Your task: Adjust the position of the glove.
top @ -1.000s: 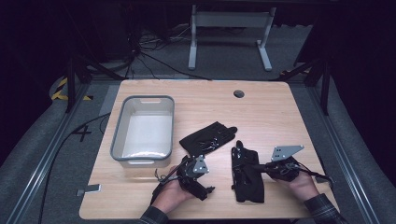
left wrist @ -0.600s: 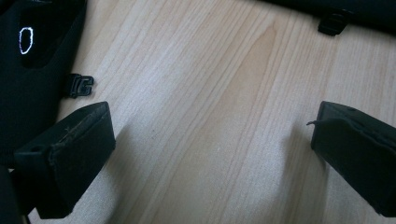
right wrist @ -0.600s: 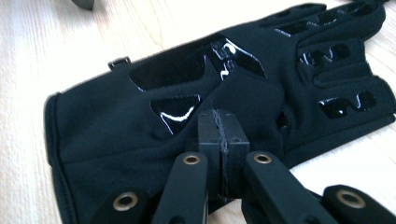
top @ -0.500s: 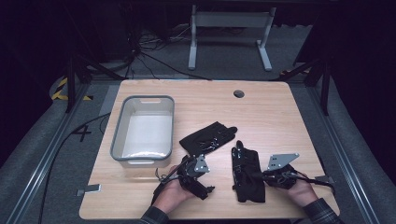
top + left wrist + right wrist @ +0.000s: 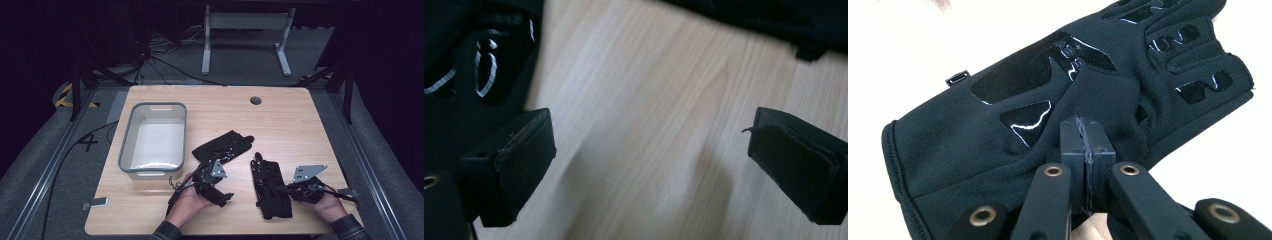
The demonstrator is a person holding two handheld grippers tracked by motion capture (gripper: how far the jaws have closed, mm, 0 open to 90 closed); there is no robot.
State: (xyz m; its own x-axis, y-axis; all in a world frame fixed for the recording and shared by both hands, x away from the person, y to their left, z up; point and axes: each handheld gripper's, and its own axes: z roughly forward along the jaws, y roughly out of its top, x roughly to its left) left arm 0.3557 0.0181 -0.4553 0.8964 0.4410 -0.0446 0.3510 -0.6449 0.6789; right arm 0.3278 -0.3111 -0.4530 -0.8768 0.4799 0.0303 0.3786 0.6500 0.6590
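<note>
Two black gloves lie on the wooden table (image 5: 300, 125). The left glove (image 5: 222, 146) lies slanted near the middle; its glossy markings (image 5: 479, 75) are beside my left jaw. My left gripper (image 5: 215, 187) (image 5: 649, 145) hovers just in front of it, open, its jaws having just been closing a little, with bare wood between them. The right glove (image 5: 270, 187) (image 5: 998, 115) lies palm up, fingers pointing away. My right gripper (image 5: 294, 190) (image 5: 1087, 145) sits at its right edge, shut on a raised fold by the thumb.
A grey bin (image 5: 150, 106) with a white inside stands at the left of the table. A round cable hole (image 5: 256, 100) lies near the far edge. A metal stand (image 5: 245, 20) rises behind the table. A small grey tag (image 5: 95, 204) lies at the front left.
The grey plate on my right gripper has sunk slightly beside the right glove. My left hand and both gloves stay where they were.
</note>
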